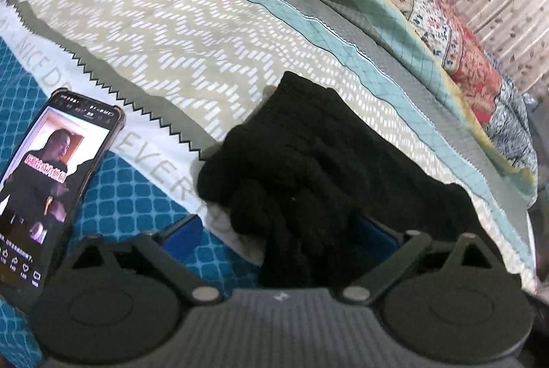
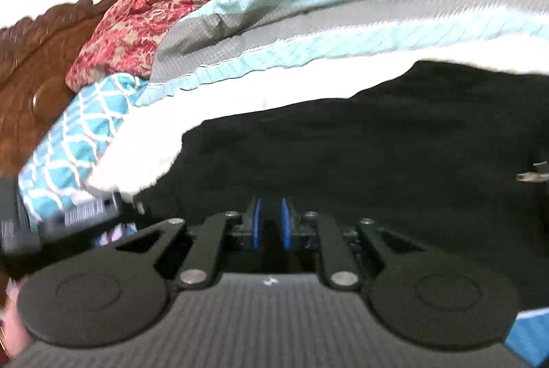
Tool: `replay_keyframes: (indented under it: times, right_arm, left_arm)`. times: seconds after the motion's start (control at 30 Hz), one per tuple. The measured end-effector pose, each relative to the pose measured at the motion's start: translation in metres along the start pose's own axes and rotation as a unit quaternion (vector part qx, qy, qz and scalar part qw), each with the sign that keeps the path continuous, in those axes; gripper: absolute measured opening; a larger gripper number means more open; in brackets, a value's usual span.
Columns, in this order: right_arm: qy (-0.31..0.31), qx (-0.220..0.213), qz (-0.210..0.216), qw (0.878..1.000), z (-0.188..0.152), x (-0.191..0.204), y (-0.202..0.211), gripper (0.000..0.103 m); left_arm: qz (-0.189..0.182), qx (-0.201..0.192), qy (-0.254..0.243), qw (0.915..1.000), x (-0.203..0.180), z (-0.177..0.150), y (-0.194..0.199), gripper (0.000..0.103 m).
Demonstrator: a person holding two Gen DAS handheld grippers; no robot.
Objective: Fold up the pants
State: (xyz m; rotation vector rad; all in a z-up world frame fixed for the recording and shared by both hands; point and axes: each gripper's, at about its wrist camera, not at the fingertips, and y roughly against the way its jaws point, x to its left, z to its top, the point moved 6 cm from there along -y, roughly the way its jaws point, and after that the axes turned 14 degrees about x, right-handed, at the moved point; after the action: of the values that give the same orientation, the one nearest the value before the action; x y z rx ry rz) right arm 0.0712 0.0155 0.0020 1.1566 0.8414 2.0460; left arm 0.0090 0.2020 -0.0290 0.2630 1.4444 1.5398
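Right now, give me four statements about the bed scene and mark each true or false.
1. The black pants lie bunched on the zigzag-patterned pillow. True.
2. The phone has a dark screen. False: it is lit, showing a video.
3. The left claw is shut. False: its jaws stand wide, with pants fabric between them.
4. The right claw has its blue pads close together over the black fabric. True.

I can read grey capitals on the white cloth band [image 1: 151, 141]: "NICE D" and, lower, "EVER". The phone screen [image 1: 51, 176] carries a red caption too small to read.
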Motion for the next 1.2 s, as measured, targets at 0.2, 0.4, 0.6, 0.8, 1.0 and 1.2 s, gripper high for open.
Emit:
replay_keyframes:
  times: [0.2,0.4,0.6,0.8,1.0,1.2]
  right_arm:
    - [-0.024,0.092,0.026,0.995,-0.027,-0.003,-0.067,0.015]
    - [-0.025,0.092,0.035,0.995,-0.029,-0.007,-0.063,0.012]
    - [-0.015,0.087,0.030,0.996,-0.031,-0.005,-0.061,0.012]
    - [-0.006,0.076,0.020,0.997,-0.030,0.002,-0.064,0.012]
    - [-0.014,0.072,0.030,0.997,-0.030,-0.004,-0.063,0.012]
    - [-0.071,0.011,0.030,0.997,-0.032,-0.027,-0.018,0.018]
  left_arm:
    - [0.007,0.006,-0.007,0.9999,0.000,-0.001,-0.003,0.091]
    - [0.010,0.005,-0.009,0.9999,0.001,0.000,-0.006,0.091]
    - [0.000,0.007,-0.019,0.9998,-0.002,0.001,-0.008,0.055]
    - [-0.041,0.007,0.005,0.9991,0.000,0.000,-0.010,0.030]
    - [0.019,-0.058,-0.105,0.9926,-0.050,-0.014,0.006,0.025]
    - [0.042,-0.111,-0.263,0.9574,-0.126,-0.040,0.010,0.024]
